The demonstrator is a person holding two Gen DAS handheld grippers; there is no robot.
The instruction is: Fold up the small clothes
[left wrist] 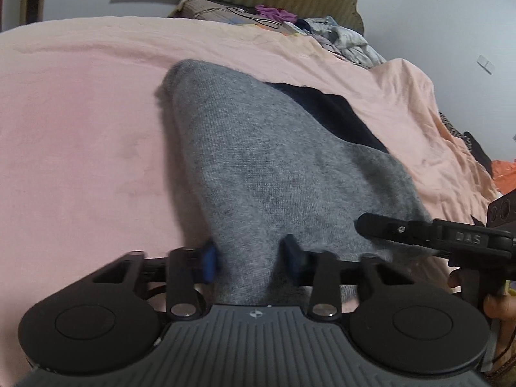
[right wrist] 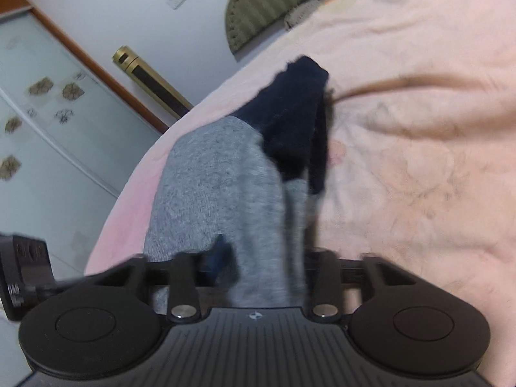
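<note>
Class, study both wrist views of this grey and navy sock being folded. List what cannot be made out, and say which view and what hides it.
- Left wrist view: the sock's gripped edge, hidden behind the left claw.
- Right wrist view: one fingertip of the right claw, covered by sock fabric; motion blur softens the rest.
- Left wrist view: the clothes pile is too far away to identify items.
- Right wrist view: the bedspread is cut off by the frame edge.
</note>
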